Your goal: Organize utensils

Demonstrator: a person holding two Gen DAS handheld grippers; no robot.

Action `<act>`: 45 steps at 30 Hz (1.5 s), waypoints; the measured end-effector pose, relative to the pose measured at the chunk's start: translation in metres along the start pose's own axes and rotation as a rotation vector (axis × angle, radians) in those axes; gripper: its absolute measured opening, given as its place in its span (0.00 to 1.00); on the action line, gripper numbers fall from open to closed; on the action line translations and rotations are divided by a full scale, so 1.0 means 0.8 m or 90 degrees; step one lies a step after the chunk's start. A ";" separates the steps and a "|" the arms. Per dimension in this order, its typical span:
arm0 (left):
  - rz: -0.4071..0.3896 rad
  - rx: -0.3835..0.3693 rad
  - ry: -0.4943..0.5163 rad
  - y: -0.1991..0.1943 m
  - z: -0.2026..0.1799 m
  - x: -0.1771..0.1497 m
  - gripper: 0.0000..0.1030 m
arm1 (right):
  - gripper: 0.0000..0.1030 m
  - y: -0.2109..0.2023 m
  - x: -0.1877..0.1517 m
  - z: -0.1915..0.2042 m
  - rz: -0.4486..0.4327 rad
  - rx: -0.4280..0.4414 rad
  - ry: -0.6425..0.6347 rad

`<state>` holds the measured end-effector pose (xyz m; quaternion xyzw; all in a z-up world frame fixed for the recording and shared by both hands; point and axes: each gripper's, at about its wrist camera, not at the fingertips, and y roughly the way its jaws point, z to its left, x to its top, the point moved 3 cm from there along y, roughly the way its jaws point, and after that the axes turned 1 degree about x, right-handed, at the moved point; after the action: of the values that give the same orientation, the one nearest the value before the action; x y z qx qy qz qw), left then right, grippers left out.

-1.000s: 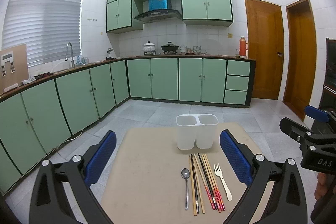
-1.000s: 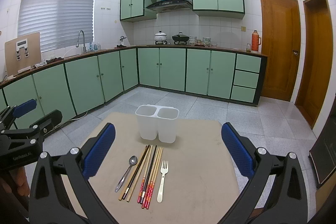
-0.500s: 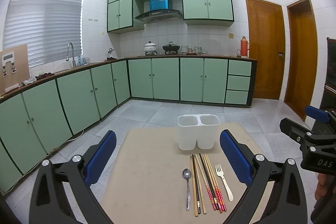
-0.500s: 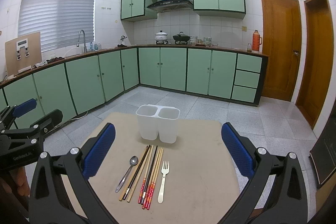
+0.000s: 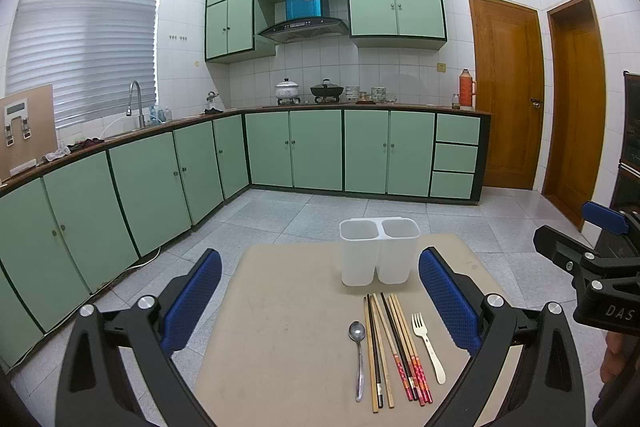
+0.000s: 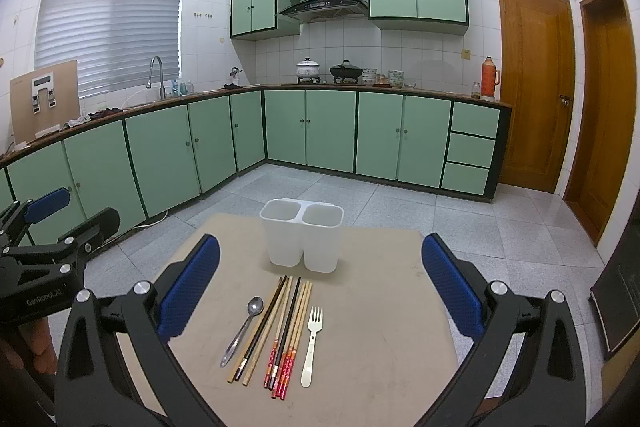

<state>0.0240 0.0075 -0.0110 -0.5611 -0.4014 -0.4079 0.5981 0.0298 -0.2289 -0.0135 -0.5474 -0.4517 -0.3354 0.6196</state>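
A white two-compartment holder [image 5: 378,251] [image 6: 302,237] stands empty at the far side of a beige table [image 5: 280,327] [image 6: 380,327]. In front of it lie a metal spoon [image 5: 357,355] [image 6: 243,329], several chopsticks [image 5: 394,345] [image 6: 280,331] and a white fork [image 5: 428,347] [image 6: 311,343], side by side. My left gripper [image 5: 320,307] is open and empty above the table's near left. My right gripper [image 6: 320,299] is open and empty above the utensils. Each gripper shows at the edge of the other's view.
Green kitchen cabinets [image 5: 312,147] run along the back and left walls, with a sink tap [image 5: 134,99] and pots [image 5: 286,91] on the counter. Two wooden doors [image 5: 504,99] stand at the right. Grey tiled floor [image 6: 500,227] surrounds the table.
The left wrist view has shifted slightly, so the holder and utensils sit a little further right in it. The right gripper has barely moved. Both stay open.
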 end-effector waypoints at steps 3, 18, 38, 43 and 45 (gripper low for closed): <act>0.001 0.001 -0.001 -0.002 0.000 0.000 0.94 | 0.95 0.000 0.000 0.000 0.001 0.001 0.001; 0.000 0.002 0.000 -0.001 0.001 0.000 0.94 | 0.95 0.000 0.001 0.000 0.001 0.001 0.000; 0.001 0.002 0.000 -0.002 0.002 -0.001 0.94 | 0.95 0.001 0.001 0.001 0.003 0.002 0.001; 0.005 0.003 -0.001 0.001 0.005 -0.003 0.94 | 0.95 0.008 -0.006 0.000 0.006 -0.001 0.003; 0.013 0.007 -0.001 0.005 0.008 -0.005 0.94 | 0.95 0.017 -0.010 0.001 0.014 -0.005 0.005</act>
<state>0.0262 0.0146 -0.0160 -0.5624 -0.3983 -0.3991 0.6048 0.0389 -0.2268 -0.0262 -0.5537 -0.4416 -0.3324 0.6228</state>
